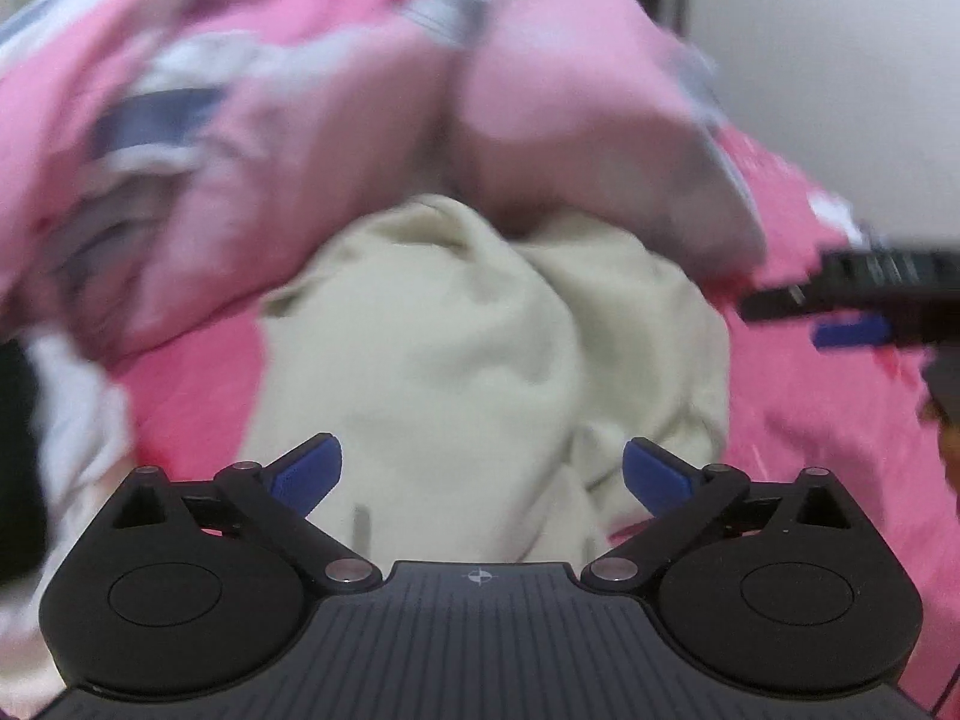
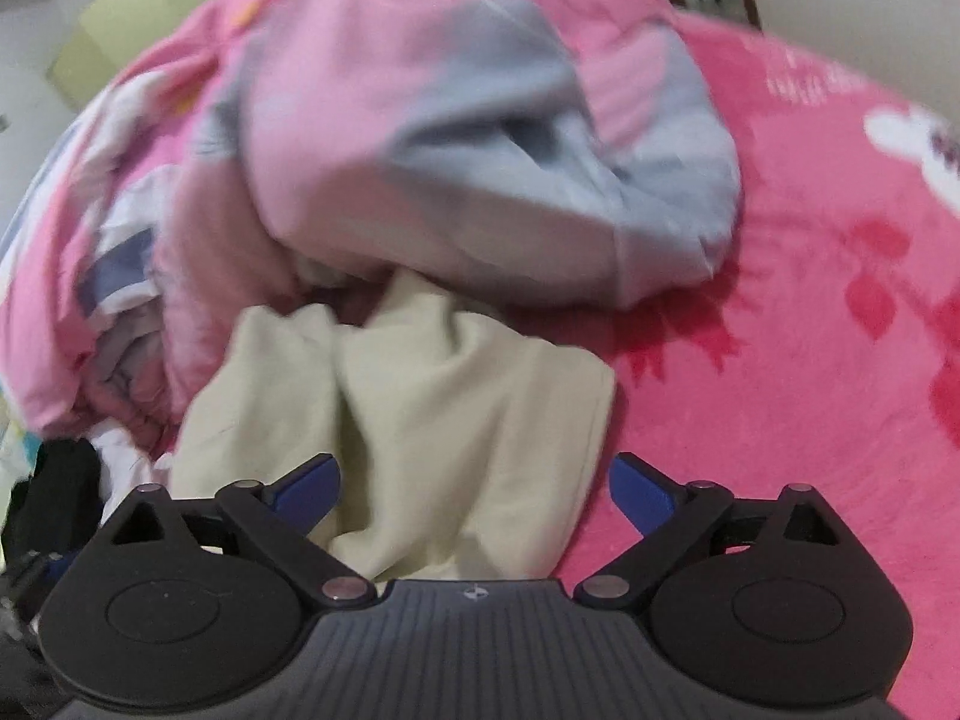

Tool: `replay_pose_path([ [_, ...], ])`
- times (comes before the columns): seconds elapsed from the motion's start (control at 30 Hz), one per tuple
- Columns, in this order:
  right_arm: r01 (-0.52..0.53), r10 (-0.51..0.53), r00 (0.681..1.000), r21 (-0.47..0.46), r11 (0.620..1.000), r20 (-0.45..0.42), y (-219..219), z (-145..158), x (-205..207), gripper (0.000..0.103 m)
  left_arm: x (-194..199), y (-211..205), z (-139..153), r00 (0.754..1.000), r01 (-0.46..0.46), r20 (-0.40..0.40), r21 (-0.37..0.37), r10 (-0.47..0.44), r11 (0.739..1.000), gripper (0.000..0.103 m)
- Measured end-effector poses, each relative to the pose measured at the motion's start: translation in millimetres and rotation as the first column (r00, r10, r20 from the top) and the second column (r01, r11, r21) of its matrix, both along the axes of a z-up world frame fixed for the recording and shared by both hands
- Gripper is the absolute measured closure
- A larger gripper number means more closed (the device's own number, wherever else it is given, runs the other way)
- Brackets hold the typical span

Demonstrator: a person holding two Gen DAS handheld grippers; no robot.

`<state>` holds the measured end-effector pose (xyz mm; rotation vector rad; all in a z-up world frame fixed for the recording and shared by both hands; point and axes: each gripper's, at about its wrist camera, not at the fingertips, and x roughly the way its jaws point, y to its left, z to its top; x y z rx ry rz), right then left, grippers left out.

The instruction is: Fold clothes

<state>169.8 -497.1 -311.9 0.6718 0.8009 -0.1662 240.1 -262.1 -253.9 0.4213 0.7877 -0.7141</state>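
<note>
Both the left tool (image 1: pixel 482 474) and the right tool (image 2: pixel 474 483) hang spread wide, gripping nothing, over a crumpled cream garment (image 2: pixel 414 414) on the pink bed (image 2: pixel 810 312), against a heaped pink quilt (image 2: pixel 420 138).

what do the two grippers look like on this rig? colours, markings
Both match: the left gripper and right gripper have matte black bodies with two round housings, black linkage arms on silver pins, and blue pads on the fingers. A ribbed dark centre plate carries a small crosshair mark. No cables or sleeves visible.
</note>
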Motion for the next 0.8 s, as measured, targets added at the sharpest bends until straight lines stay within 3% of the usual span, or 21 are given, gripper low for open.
replay_pose_path([
  [0.1, 0.009, -0.007, 1.0, 0.112, 0.994, -0.024, -16, -29, 12, 0.008, 0, -23, -24, 0.997, 0.066, 0.023, 0.094, -0.068, 0.993, 0.014],
  [0.13, 0.003, 0.002, 0.999, 0.149, 0.989, -0.033, -19, -39, 17, 0.009, -1, -29, -33, 0.996, 0.074, 0.042, 0.126, -0.08, 0.989, 0.021],
  [0.2, 0.022, -0.01, 0.998, 0.179, 0.984, -0.067, -21, -56, 22, 0.013, -2, -36, -45, 0.993, 0.073, 0.081, 0.184, -0.089, 0.98, 0.03],
  [0.3, 0.017, 0.007, 0.997, 0.286, 0.958, -0.082, -19, -81, 25, 0.016, -2, -36, -57, 0.989, 0.06, 0.121, 0.206, -0.087, 0.977, 0.045],
  [0.4, 0.001, 0.024, 0.998, 0.402, 0.916, -0.058, -16, -97, 26, 0.023, -2, -28, -59, 0.99, 0.034, 0.13, 0.166, -0.056, 0.986, 0.054],
  [0.47, -0.001, 0.019, 0.999, 0.463, 0.886, -0.035, -15, -105, 26, 0.023, 6, -21, -58, 0.993, 0.011, 0.115, 0.118, -0.024, 0.993, 0.066],
  [0.57, 0.021, 0.008, 0.998, 0.482, 0.876, -0.059, -13, -116, 32, 0.026, 12, -11, -55, 0.996, -0.021, 0.09, 0.056, 0.016, 0.998, 0.076],
  [0.6, 0.026, 0.002, 0.998, 0.491, 0.871, -0.056, -12, -118, 33, 0.031, 12, -8, -54, 0.996, -0.031, 0.082, 0.036, 0.028, 0.999, 0.079],
  [0.63, 0.028, -0.008, 0.999, 0.502, 0.864, -0.042, -11, -116, 33, 0.044, 12, -5, -53, 0.996, -0.04, 0.074, 0.016, 0.039, 0.999, 0.085],
  [0.7, 0.019, -0.024, 1.0, 0.534, 0.845, 0.002, -7, -109, 29, 0.06, 7, 0, -46, 0.996, -0.062, 0.064, -0.036, 0.064, 0.997, 0.089],
  [0.8, 0.005, -0.056, 0.996, 0.592, 0.806, 0.068, 1, -99, 17, 0.072, 1, 12, -33, 0.994, -0.087, 0.057, -0.106, 0.093, 0.991, 0.092],
])
